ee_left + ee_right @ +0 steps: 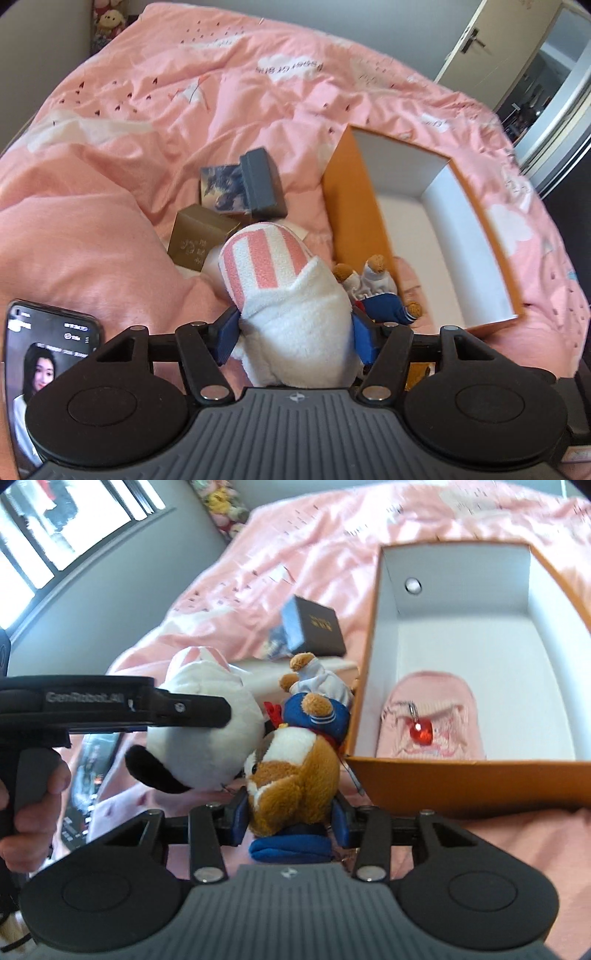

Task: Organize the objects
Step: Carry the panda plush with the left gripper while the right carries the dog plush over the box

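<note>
The open orange cardboard box with white inside walls (pixel 436 779) lies on the bed's pink printed duvet (pixel 155 110) and holds one thing so far: a pink fabric pouch with a red heart charm (pixel 432 720), lying near the wall closest to the right camera. The remainder of the box floor is bare.

Just outside that box's left wall, the right tongs (pixel 291 819) are clenched on a brown-and-white plush animal in a blue sailor outfit (pixel 295 764), gripping it low down near its blue base. Touching it on its left, the left tongs (pixel 295 332) are clenched on a white fleece plush toy with a pink-and-white striped end (pixel 273 266); in the right wrist view this toy also shows a black patch. Both toys sit close to the box but not yet inside it.

Farther out on the duvet lie a gold cardboard carton (pixel 195 240), a small box with a dark printed picture (pixel 221 188) and a dark grey rectangular case (pixel 262 181) that rests against it. A smartphone with a lit screen (pixel 48 350) sits by the left tongs.

As a judgement, the sorting is at an early stage: one item boxed, two in hand, three small boxes untouched.
</note>
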Tool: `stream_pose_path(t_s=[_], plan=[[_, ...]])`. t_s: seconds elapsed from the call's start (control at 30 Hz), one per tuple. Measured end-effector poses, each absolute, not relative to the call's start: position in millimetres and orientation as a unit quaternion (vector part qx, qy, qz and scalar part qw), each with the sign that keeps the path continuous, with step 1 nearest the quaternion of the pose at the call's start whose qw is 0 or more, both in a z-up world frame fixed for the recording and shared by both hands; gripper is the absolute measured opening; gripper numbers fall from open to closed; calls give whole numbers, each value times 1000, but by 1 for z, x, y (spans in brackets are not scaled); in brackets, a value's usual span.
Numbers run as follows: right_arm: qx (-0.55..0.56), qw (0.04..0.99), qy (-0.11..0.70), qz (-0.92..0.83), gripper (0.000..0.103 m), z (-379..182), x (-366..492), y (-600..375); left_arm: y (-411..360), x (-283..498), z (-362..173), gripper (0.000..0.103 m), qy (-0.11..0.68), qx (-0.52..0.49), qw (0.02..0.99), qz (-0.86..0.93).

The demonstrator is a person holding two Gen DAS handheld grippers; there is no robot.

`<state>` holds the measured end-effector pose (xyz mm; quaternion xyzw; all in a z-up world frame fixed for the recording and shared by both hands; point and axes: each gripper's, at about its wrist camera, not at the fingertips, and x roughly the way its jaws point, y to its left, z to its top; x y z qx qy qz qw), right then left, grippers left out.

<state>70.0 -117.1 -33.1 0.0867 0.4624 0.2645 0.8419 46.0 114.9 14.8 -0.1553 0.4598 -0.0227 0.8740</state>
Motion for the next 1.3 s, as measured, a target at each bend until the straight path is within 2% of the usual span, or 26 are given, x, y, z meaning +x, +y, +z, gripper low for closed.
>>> stream_pose_path(t_s=[0.3, 0.5, 0.7, 0.9, 1.3], plan=[[80, 877, 394, 264, 46, 24, 55, -156, 96, 45, 69, 71, 408, -146, 896, -95], [45, 895, 392, 208, 46, 47, 66, -199, 50, 75, 89, 71, 398, -134, 891, -174], [5, 891, 422, 165, 46, 46, 93, -237, -1, 123, 64, 71, 427, -131, 863, -236], [5, 869, 468, 160, 46, 26, 127, -265, -20, 158, 31, 71, 473, -123, 837, -245], [-62, 824, 537, 169, 46, -9, 167, -255, -46, 195, -15, 71, 559, -76, 791, -237]])
